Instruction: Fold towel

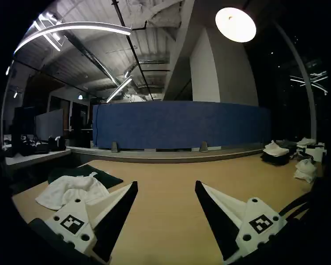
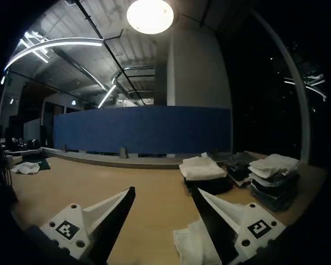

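Left claw [image 1: 165, 183]: fingers spread wide above the bare wooden table [image 1: 174, 207], nothing between them. At the lower left of the left gripper view, a crumpled white towel [image 1: 70, 190] lies just beyond the left-hand finger, partly on a dark green cloth [image 1: 99, 176]. Folded stacks [image 1: 276, 152] sit at the far right edge, and a blue partition [image 1: 178, 126] closes the background. Right claw [image 2: 163, 190]: likewise wide open and empty. In the right gripper view, a loose white towel [image 2: 189, 243] lies on the table at bottom centre, against the inner side of the right-hand finger. Beyond it, at centre right, stand a white-topped folded pile [image 2: 203, 168] and a grey folded pile [image 2: 271, 179].
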Demonstrator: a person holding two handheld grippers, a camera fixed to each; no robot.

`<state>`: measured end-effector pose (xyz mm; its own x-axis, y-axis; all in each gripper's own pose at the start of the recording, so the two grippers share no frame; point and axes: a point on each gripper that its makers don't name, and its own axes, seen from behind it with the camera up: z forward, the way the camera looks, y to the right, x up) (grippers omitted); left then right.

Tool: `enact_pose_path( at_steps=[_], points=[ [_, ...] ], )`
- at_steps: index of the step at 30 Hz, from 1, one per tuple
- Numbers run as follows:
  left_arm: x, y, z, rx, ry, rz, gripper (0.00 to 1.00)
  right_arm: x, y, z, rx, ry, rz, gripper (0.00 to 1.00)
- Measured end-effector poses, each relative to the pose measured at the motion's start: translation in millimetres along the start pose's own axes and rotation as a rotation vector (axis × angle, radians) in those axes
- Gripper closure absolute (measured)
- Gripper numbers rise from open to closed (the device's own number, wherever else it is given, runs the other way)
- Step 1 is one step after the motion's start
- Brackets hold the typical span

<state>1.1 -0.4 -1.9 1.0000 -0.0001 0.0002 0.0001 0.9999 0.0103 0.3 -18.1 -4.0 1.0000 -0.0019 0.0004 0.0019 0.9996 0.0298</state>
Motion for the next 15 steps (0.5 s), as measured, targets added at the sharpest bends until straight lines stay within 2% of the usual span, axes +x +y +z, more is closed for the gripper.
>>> enact_pose_path(
  at_steps=[15],
  points=[
    [-0.9, 0.4, 0.9, 0.000, 0.000, 0.000, 0.03, -1.4, 1.7, 0.1, 0.000, 0.000, 0.001, 0.00]
  ],
)
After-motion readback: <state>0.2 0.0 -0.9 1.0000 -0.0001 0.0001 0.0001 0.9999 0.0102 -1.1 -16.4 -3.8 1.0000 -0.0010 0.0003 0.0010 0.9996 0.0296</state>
